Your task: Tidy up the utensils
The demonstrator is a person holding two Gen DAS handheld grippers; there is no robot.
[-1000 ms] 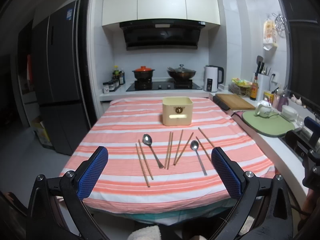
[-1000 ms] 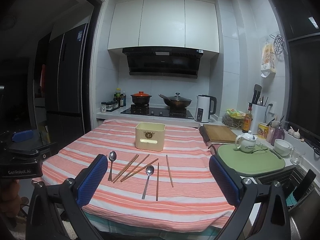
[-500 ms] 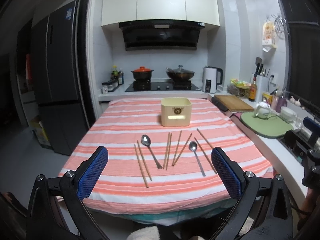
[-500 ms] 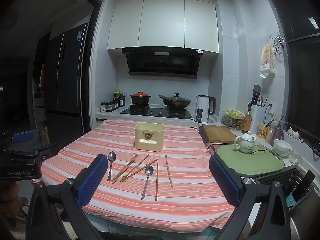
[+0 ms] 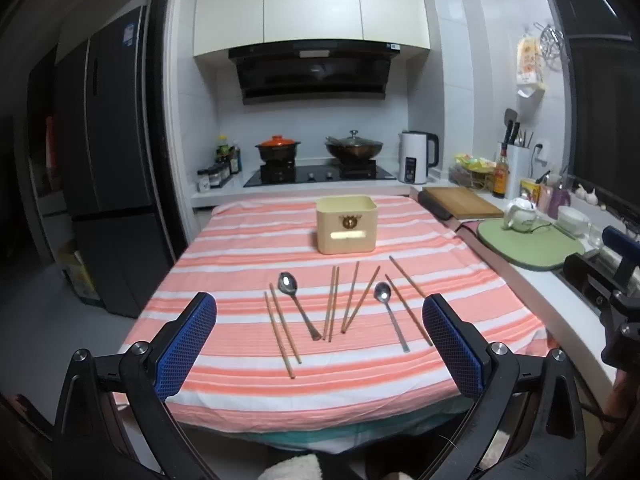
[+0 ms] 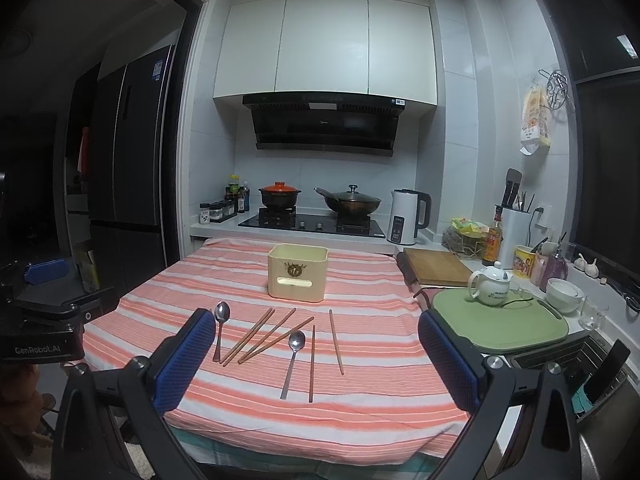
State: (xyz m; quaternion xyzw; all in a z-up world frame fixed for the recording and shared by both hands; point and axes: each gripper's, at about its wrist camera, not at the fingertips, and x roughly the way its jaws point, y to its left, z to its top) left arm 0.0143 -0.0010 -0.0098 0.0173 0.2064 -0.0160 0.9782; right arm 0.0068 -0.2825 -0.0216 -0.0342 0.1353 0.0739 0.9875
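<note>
While both tools hang wide open and hold nothing, the left tool [image 5: 319, 344] sits at the near edge of the worktop [image 5: 248, 384], its blue pads at 8 and 4 o'clock in the left wrist view. The right tool [image 6: 316, 354] is spread the same way in the right wrist view, near the worktop's right corner.

Just beyond the left tool, the utensils lie loose on the striped cloth. Seen from the left wrist, a pair of chopsticks [image 5: 282, 330] lies nearest at 7 o'clock from the middle of the spread, side by side and angled slightly left. Beside it, toward 1 o'clock, lies the left spoon [image 5: 298, 306], bowl away from the camera, handle tip close to the foot of a second chopstick pair [image 5: 332, 303]. A third pair [image 5: 358, 298] forms a narrow V, meeting at the near end. At 3 o'clock from that lies the right spoon [image 5: 391, 318], bowl far, with two more chopsticks [image 5: 408, 308] just to its right, one farther back than the other.

Farther on, at 12 o'clock from the utensils and well apart from them, the cream holder box [image 5: 346, 224] stands upright on the worktop, open at the top.

Beyond the worktop, at 12 o'clock, a stove [image 5: 320, 174] carries an orange-lidded pot [image 5: 278, 148] and a wok [image 5: 354, 148], with a white kettle [image 5: 416, 157] at 1 o'clock.
</note>
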